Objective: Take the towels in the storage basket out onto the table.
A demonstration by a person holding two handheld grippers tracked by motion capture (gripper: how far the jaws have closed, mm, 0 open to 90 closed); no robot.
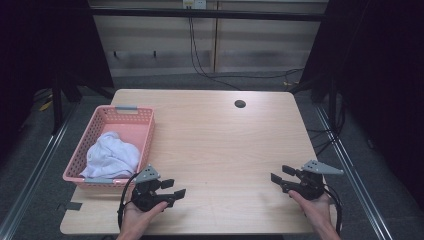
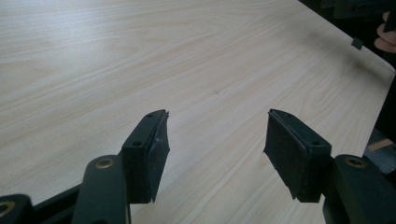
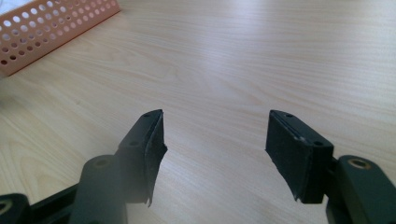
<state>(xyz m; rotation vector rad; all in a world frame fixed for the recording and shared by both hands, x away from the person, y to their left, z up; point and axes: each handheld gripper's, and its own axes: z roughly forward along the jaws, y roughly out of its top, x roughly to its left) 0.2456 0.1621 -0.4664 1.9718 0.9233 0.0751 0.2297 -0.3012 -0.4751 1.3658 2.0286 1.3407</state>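
A pink perforated basket [image 1: 141,131] stands at the table's left side with a crumpled white cloth [image 1: 112,156] inside it. My left gripper [image 1: 174,188] rests low near the front edge, just right of the basket's near corner, jaws open and pointing right with nothing between them [image 2: 215,140]. At the front right, my right gripper [image 1: 281,174] is held in a hand, jaws open and pointing left toward the table's middle [image 3: 215,142]. The basket's wall [image 3: 51,28] shows at the upper left of the right gripper view.
The light wooden table [image 1: 220,140] has a round cable hole [image 1: 240,104] near its far edge. Metal rails run along the floor on both sides. Cables hang behind the table against a pale wall.
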